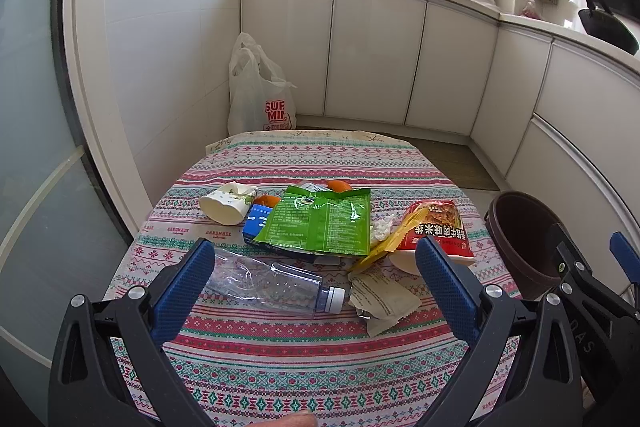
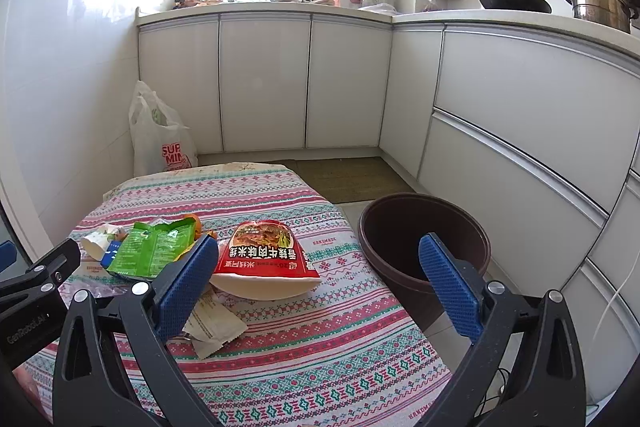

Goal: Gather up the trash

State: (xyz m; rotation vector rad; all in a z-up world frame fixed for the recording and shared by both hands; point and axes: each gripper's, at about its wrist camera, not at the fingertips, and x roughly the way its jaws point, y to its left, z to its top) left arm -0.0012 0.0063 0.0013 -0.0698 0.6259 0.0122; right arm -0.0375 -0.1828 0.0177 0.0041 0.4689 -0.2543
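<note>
Trash lies on a patterned tablecloth (image 1: 280,359): a crushed clear bottle (image 1: 272,283), a green packet (image 1: 320,223), a blue box (image 1: 256,223), a white paper cup (image 1: 226,205), a red noodle bowl (image 1: 440,231), a yellow wrapper (image 1: 394,247) and a beige sachet (image 1: 384,301). My left gripper (image 1: 316,287) is open above the bottle and sachet. My right gripper (image 2: 320,275) is open, with the red noodle bowl (image 2: 266,259) between its fingers' lines. A brown bin (image 2: 424,239) stands on the floor right of the table.
A white plastic bag (image 1: 260,91) stands on the floor by the wall beyond the table. White cabinets (image 2: 344,83) run along the back and right. A floor mat (image 2: 352,179) lies past the table. Orange peel (image 1: 340,185) lies behind the green packet.
</note>
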